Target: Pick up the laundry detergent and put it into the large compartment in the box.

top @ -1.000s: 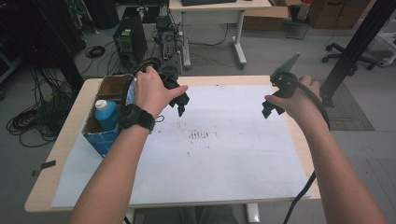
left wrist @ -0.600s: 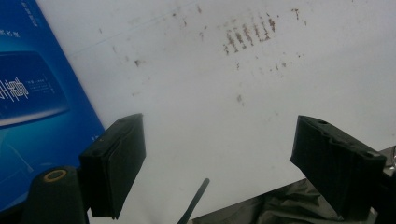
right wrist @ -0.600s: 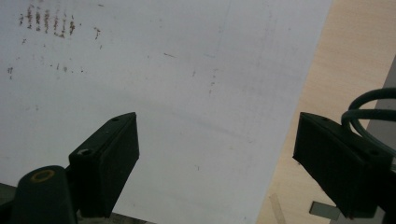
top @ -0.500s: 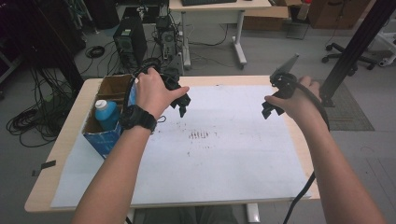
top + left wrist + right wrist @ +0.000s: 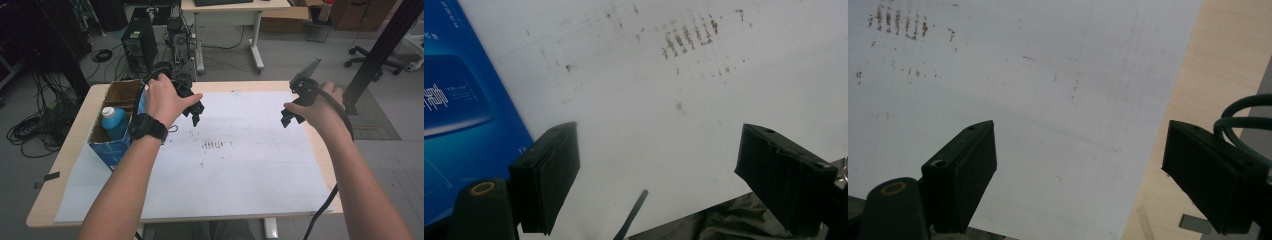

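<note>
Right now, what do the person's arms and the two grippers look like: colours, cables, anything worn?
Both forearms are bare, with no sleeves in view. A black wristwatch sits on the left wrist. The left gripper and right gripper are black, with blocky rectangular jaws. A grey three-cornered plate tops the right one, and a dark cable trails from it.

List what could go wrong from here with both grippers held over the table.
The left gripper hangs open close beside the blue box; swinging toward it could knock the box or the bottle standing inside.

The right gripper hovers near the edge of the white sheet; lowered jaws could catch and wrinkle it.

Its cable trails off the table and might snag.
</note>
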Demonstrator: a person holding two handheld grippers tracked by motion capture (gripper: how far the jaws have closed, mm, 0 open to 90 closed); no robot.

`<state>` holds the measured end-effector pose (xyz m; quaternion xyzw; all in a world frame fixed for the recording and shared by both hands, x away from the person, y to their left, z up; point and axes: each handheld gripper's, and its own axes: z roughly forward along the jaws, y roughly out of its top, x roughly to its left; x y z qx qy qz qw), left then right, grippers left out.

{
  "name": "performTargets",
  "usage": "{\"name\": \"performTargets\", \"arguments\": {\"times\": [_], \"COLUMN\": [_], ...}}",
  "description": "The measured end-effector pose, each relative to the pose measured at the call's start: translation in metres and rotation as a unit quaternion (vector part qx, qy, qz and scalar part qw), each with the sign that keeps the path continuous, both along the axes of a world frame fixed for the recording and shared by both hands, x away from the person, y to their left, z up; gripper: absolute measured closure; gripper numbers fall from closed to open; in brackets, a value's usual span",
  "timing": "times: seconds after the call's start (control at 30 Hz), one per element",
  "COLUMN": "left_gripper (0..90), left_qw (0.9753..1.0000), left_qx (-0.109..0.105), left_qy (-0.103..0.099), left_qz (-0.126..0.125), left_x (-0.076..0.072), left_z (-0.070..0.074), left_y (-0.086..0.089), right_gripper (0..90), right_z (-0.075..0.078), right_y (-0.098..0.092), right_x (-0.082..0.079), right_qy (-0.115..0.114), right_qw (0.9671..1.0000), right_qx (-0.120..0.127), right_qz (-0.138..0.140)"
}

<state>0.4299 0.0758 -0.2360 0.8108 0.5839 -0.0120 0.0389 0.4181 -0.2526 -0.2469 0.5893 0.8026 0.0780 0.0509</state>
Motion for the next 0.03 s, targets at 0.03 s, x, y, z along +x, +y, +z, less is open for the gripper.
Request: {"name": "performTargets", "arguments": {"times": [0.03], "left_gripper": [17.8], "left_qw": [1.0000], "left_qx": [0.000], "left_qy": [0.001], "left_qz": [-0.001], "left_x": [0.0001], "left_z": [0.0000], "left_y": [0.0001], "right_gripper": [14.0], "right_z": [0.0000], "right_y": [-0.0002], "right_x": [-0.0001], "right_qy": [-0.001], "right_qw": [1.0000], "right_qx": [0.001], "right_qz": [0.000]}}
